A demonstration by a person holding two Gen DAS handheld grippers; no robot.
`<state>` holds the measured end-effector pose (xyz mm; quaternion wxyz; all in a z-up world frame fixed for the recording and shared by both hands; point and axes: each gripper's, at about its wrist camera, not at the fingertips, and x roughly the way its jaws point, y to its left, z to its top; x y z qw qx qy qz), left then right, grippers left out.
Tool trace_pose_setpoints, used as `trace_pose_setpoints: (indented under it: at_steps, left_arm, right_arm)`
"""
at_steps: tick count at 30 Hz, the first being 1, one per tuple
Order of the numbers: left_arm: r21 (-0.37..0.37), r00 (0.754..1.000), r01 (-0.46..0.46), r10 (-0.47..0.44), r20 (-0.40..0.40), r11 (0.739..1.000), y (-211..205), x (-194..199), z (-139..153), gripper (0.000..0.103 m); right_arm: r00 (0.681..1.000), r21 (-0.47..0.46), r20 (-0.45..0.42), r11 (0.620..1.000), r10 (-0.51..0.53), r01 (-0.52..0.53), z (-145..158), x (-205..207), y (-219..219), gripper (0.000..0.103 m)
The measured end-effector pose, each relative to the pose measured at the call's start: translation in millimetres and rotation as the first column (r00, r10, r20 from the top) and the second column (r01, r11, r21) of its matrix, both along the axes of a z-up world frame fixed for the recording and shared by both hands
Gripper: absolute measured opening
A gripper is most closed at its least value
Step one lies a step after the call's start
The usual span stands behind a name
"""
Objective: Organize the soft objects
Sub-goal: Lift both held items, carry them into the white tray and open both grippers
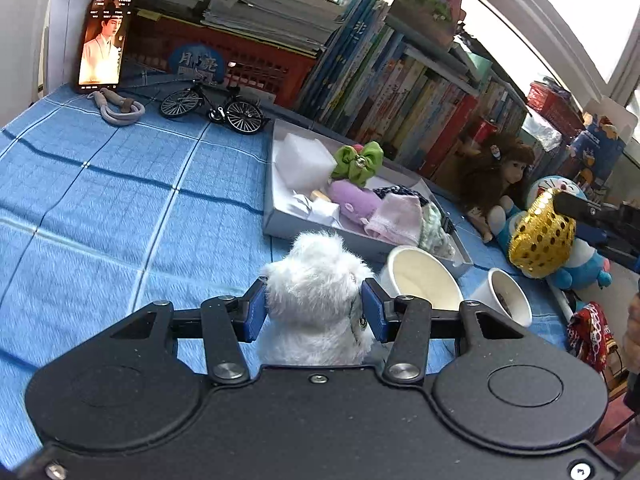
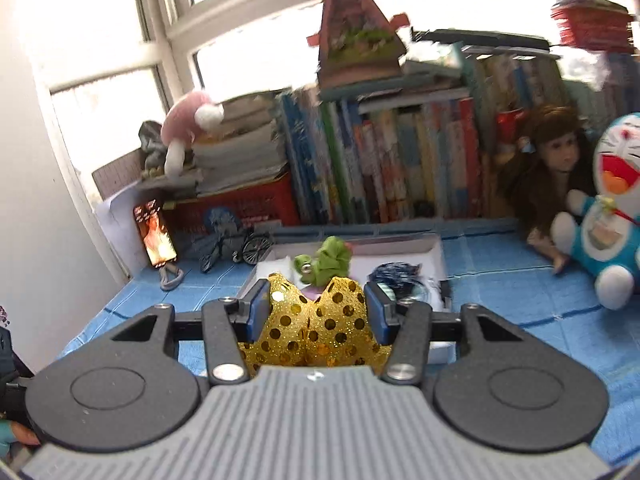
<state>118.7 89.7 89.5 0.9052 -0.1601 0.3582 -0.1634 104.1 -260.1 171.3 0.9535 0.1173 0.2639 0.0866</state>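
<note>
My left gripper (image 1: 316, 300) is shut on a white fluffy plush toy (image 1: 316, 292), held above the blue cloth just short of the shallow white box (image 1: 276, 184). In that box lie a green bow (image 1: 358, 160), a purple plush (image 1: 354, 198), a pink cloth (image 1: 396, 214) and white foam (image 1: 304, 156). My right gripper (image 2: 316, 312) is shut on a gold sequined bow (image 2: 316, 328), raised in front of the same white box (image 2: 438, 252). In the left wrist view the gold bow (image 1: 540, 236) hangs at the right, pinched by the right gripper's fingers (image 1: 576, 206).
Two white cups (image 1: 420, 276) (image 1: 508, 296) stand beside the box. A brown-haired doll (image 1: 508, 168) and a blue cat plush (image 2: 612, 216) sit at the right. A toy bicycle (image 1: 212, 106), a phone (image 1: 102, 44), a red crate (image 2: 240, 204) and rows of books (image 2: 400, 160) line the back.
</note>
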Motion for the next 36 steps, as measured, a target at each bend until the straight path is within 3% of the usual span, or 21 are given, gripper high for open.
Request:
trace_pose_setpoints:
  at_steps: [7, 11, 16, 22, 30, 36]
  left_arm:
    - [-0.049, 1.000, 0.020, -0.021, -0.008, 0.999, -10.7, -23.8, -8.8, 0.047]
    - [-0.058, 1.000, 0.010, -0.009, 0.013, 0.998, -8.1, -22.0, 3.2, 0.047]
    - [-0.032, 0.997, -0.009, 0.012, 0.076, 0.999, -6.7, -18.9, 27.5, 0.047]
    - [0.050, 0.984, -0.033, 0.024, 0.178, 0.998, -22.8, -10.9, 52.7, 0.047]
    - [0.148, 0.961, -0.051, 0.008, 0.277, 0.988, -61.2, 16.8, 68.3, 0.047]
    - [0.179, 0.953, -0.053, -0.004, 0.304, 0.982, -83.1, 43.8, 74.6, 0.047]
  right_arm:
    - [0.995, -0.040, 0.069, 0.996, -0.074, 0.077, -4.1, -35.1, -21.3, 0.055]
    - [0.991, -0.017, 0.097, 0.995, -0.096, 0.098, 0.2, -40.5, -33.0, 0.055]
    - [0.987, 0.021, 0.111, 0.994, -0.113, 0.111, -4.2, -43.3, -40.5, 0.055]
    - [0.987, 0.014, 0.121, 0.995, -0.105, 0.104, -8.3, -33.9, -37.2, 0.055]
    - [0.984, -0.029, 0.151, 0.995, -0.093, 0.098, -2.6, -11.8, -28.1, 0.056]
    - [0.983, -0.049, 0.165, 0.994, -0.085, 0.094, 0.2, 9.5, -23.2, 0.056]
